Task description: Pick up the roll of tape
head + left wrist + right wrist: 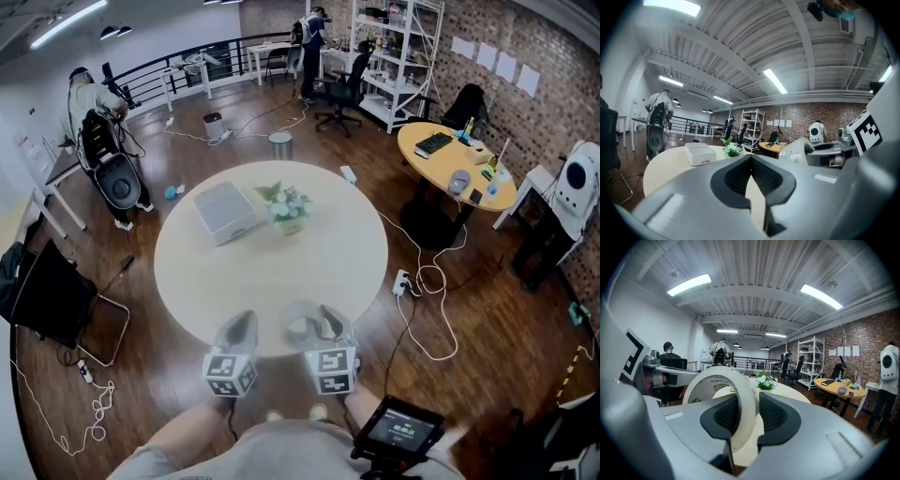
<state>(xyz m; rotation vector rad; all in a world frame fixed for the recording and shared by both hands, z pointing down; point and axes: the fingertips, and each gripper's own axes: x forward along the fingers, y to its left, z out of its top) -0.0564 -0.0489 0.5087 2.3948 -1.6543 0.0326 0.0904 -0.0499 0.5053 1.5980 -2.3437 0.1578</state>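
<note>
Right claw [749,405] pinching the roll of tape [710,385] at the table's [281,272] near edge, left claw [751,157] pressed together, empty

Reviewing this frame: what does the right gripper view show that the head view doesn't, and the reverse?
Only the right gripper view: both pads of the right gripper press on the wall of the upright roll of tape, and there is print inside its core. Only the head view: the white box on the round table, and a screen device by the person's lap. Both: the roll of tape in that grip, the potted flowers, the yellow table and the left gripper.
</note>
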